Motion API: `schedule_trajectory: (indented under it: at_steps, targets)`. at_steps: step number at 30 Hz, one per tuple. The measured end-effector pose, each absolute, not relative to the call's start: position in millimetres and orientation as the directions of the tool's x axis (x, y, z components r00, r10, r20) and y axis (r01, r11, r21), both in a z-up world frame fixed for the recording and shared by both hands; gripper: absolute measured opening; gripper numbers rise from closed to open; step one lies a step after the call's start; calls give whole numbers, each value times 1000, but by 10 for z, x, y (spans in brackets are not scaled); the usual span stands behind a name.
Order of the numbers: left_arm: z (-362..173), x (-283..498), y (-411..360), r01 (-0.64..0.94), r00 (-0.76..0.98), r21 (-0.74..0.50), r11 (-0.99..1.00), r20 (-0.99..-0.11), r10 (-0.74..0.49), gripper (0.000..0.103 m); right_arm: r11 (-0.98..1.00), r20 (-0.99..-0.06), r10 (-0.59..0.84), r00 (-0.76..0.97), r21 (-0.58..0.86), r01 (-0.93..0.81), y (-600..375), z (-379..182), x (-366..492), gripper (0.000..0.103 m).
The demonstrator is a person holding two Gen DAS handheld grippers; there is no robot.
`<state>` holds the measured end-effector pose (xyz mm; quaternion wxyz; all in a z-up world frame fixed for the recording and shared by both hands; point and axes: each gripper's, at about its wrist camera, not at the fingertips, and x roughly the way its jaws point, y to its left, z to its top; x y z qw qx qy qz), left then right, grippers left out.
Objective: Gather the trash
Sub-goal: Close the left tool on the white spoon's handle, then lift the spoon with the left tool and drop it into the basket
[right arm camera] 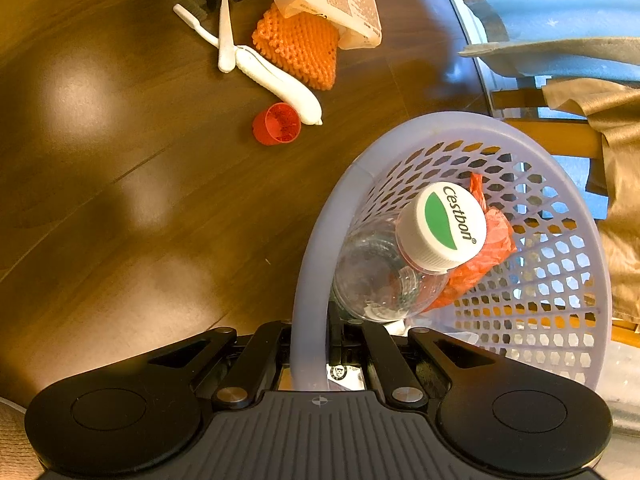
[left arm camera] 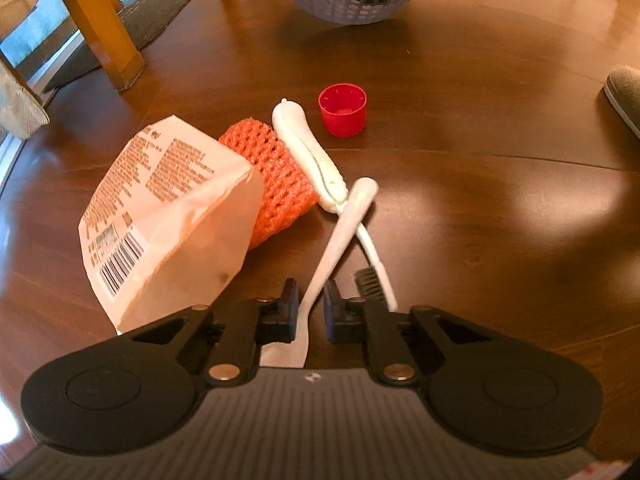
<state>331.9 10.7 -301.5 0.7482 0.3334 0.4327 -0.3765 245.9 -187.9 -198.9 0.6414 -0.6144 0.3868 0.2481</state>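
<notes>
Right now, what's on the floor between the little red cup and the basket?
Nothing. In the right wrist view, only bare brown wooden floor lies between the red cup and the basket's rim.

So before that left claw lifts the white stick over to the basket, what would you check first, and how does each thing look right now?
1. Left gripper closed on the white stick: ok, both fingers press its thin end.
2. Stick free to lift: not ok, it lies crossed over the toothbrush, which may get dragged.
3. Right gripper steadying the basket: ok, it clamps the rim.
4. Room in the basket: ok, only a bottle and an orange wrapper show inside.
5. Path to the basket: cannot tell, since the red cap and the foam net lie near it.
</notes>
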Motion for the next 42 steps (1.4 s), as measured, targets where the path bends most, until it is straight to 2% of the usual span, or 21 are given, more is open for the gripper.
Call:
schedule_trajectory:
  at_steps: [9,20,26,42]
  targets:
    - [-2968,3283,166,816,305,104,568,-913,-271,7,133,-803,-155,575,-594,-793,-1886,-1977,2469,0]
    - [-2994,3223,21,853,327,159,497,-904,-274,9,136,-806,-150,573,-591,-795,-1879,-1972,2465,0]
    - [-3006,3189,31,833,346,162,529,-898,-270,4,140,-807,-146,572,-589,-796,-1889,-1962,2474,0]
    - [-2768,2944,99,783,365,124,610,-885,-288,4,134,-805,-143,575,-592,-795,-1886,-1959,2481,0]
